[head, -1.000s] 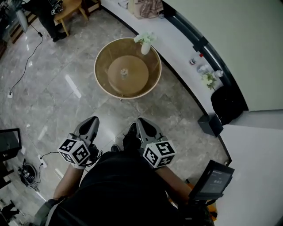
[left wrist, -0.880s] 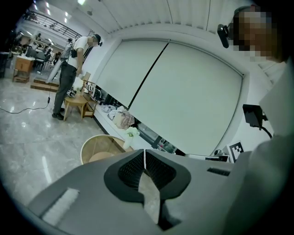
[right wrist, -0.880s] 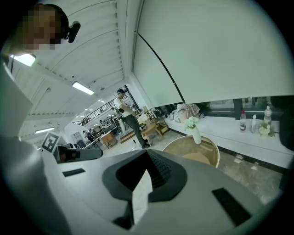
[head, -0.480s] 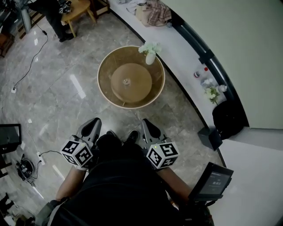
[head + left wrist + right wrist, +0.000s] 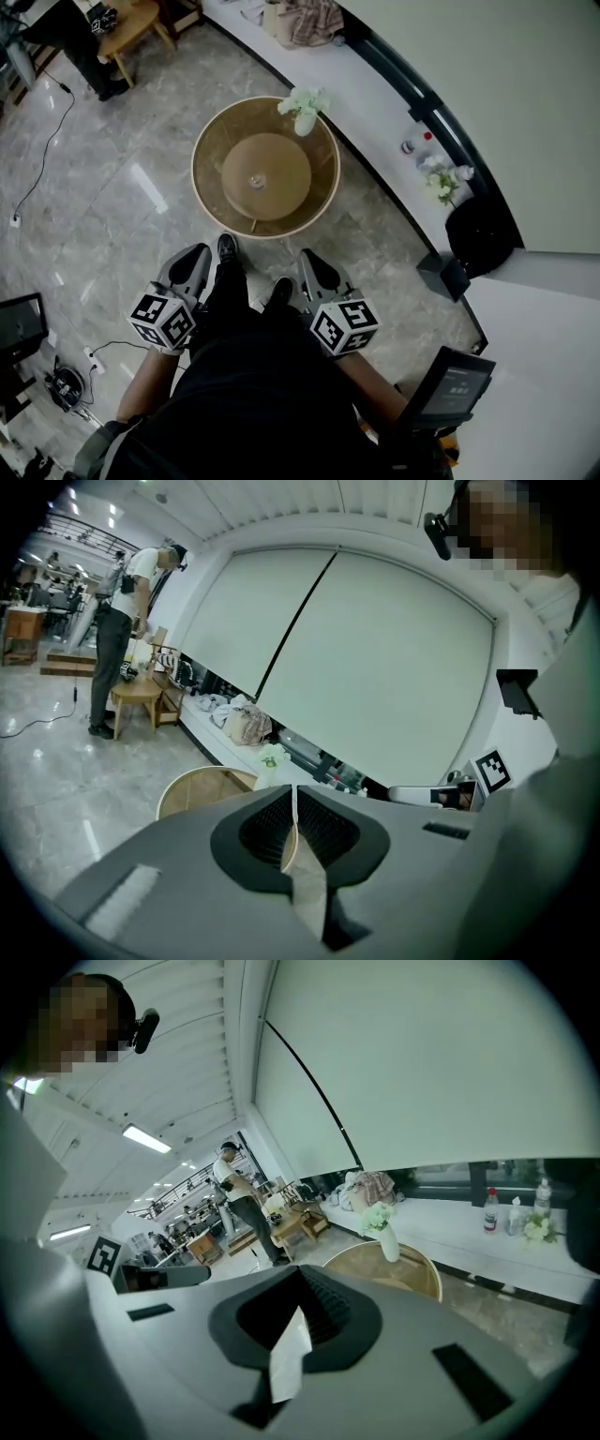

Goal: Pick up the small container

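Left tongs (image 5: 195, 257) and right tongs (image 5: 309, 259), both closed and empty, now nearer the round worktop (image 5: 208, 141) than before.

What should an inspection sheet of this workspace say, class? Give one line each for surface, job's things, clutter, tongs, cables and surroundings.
Surface: round wooden table with a raised centre disc.
Job's things: small container at the disc's middle, untouched.
Clutter: white vase of flowers at the table's far rim.
Tongs: left tongs and right tongs shut, empty, on the table's near side.
Cables: black cable across the floor, left.
Surroundings: marble floor, white ledge with bottles, black bin.
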Demonstrator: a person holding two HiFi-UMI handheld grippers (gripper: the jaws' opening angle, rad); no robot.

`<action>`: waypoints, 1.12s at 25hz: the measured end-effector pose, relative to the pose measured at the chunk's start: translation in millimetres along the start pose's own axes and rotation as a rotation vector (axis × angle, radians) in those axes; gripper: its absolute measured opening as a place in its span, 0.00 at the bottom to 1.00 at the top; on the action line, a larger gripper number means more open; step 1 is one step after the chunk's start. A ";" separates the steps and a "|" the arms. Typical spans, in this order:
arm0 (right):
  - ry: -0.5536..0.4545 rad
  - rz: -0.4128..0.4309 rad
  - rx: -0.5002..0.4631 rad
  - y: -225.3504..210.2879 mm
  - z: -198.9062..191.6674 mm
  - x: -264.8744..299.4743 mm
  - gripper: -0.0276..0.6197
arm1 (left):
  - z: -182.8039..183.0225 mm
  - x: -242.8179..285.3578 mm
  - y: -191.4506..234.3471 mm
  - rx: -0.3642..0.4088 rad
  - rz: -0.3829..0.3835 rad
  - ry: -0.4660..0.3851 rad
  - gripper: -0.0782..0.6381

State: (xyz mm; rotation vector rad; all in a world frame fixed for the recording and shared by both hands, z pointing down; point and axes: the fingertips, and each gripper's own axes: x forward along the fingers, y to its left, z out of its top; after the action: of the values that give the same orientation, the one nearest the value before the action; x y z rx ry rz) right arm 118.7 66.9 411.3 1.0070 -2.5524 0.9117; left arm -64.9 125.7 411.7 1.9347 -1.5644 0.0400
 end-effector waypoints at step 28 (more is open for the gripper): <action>0.023 -0.269 0.129 -75.7 -11.9 171.2 0.05 | 1.7 224.2 114.4 0.626 -0.311 0.275 0.15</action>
State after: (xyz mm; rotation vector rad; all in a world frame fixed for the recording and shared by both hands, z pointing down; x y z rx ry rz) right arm 45.5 -58.6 529.9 1.3297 -2.2892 1.0122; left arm -101.8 -79.3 553.0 2.4963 -1.1298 0.7057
